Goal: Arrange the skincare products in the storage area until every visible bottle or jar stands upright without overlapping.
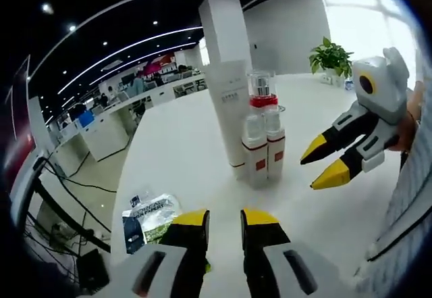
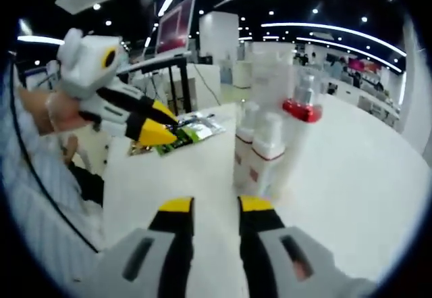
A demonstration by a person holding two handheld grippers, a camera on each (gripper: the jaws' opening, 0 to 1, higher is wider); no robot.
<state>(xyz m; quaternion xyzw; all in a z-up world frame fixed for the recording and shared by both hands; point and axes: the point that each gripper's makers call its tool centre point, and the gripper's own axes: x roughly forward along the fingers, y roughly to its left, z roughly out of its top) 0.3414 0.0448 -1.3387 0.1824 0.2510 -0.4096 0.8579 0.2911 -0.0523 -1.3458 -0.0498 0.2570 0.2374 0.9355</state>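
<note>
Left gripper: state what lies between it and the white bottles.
Bare white table lies between the left gripper and the two white bottles, in the left gripper view.

White round-edged bench [image 1: 182, 156], glossy top. Standing on it in a tight cluster: tall white box [image 1: 228, 75], upright; two white bottles with red bands [image 1: 263, 146] side by side, touching or nearly touching the box; clear jar-like bottle with red collar [image 1: 262, 90] just behind them, upright. Flat sachet packets [image 1: 150, 218], green and dark blue, lie near the bench edge, well apart from the cluster. Potted plant [image 1: 331, 60] at the far edge.
</note>
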